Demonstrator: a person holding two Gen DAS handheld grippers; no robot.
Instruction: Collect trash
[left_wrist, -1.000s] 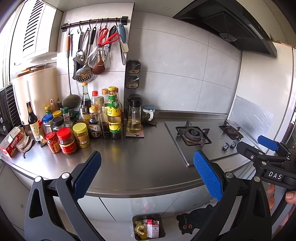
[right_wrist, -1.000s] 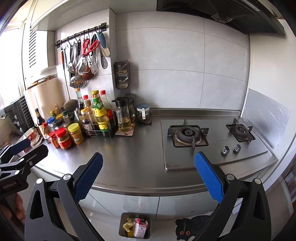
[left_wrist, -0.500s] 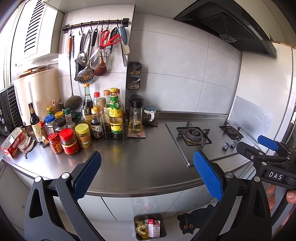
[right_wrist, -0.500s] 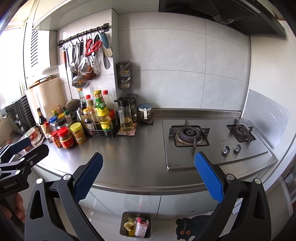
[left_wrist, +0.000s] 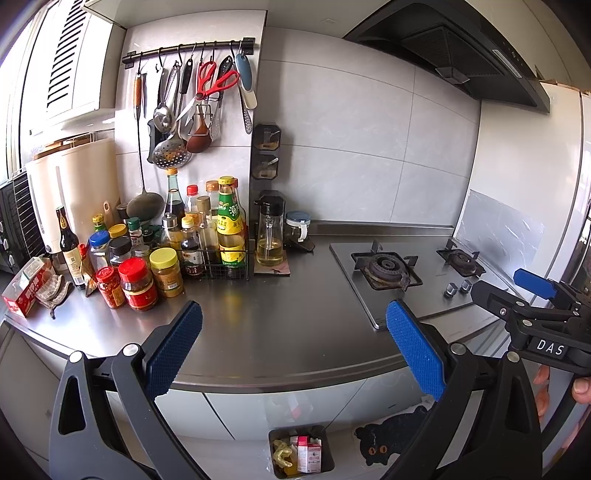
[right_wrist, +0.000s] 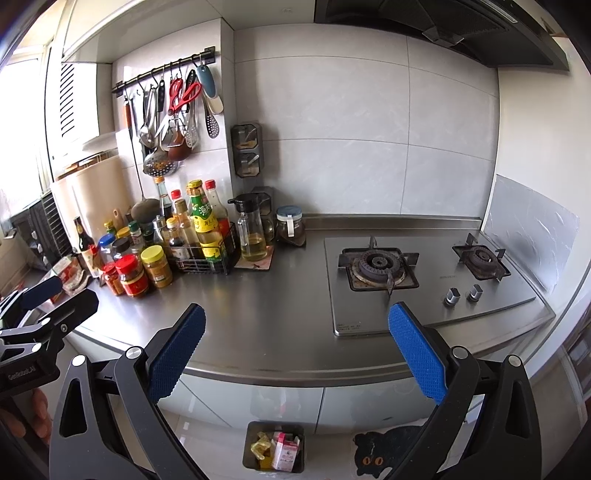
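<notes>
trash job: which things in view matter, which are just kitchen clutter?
Belongs to the job:
- bin on the floor, already holding cartons and wrappers
- left gripper, open, empty
- right gripper, open, empty

Just lying about:
- jars and bottles at the counter's left
- oil dispenser
- utensils hanging on the rail
- stove
- cat mat beside the bin

Both wrist views face the steel counter from nearby, side by side.

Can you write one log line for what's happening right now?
left gripper: open, empty | right gripper: open, empty | trash bin: floor, holds trash | counter
</notes>
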